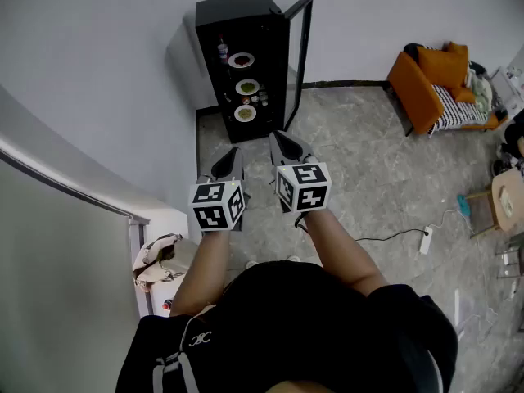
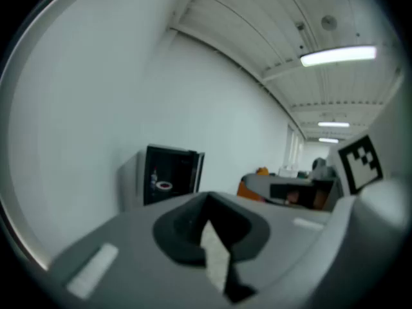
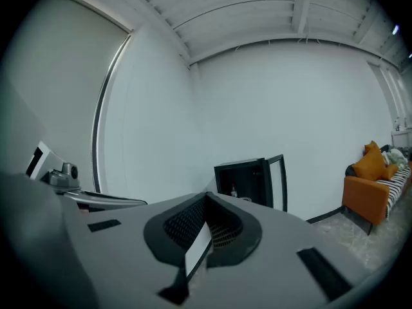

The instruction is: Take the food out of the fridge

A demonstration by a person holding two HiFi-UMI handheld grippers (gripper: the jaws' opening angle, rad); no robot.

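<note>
Food (image 1: 247, 87) in fridge (image 1: 237, 11): too small

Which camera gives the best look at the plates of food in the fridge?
The head view: it looks into the open fridge and shows three plates. The left gripper view shows one plate, small and far. The right gripper view shows none clearly.

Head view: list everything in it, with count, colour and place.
fridge: one, black, against the wall, door open
plates of food: three, white, on separate fridge shelves
bottle: one, colour unclear, top shelf, left of the upper plate
armchair: one, orange, far right by the wall
power strip: one, white, on the floor at right
left gripper: one, grey, shut, empty, pointing at the fridge
right gripper: one, grey, shut, empty, beside the left
</note>
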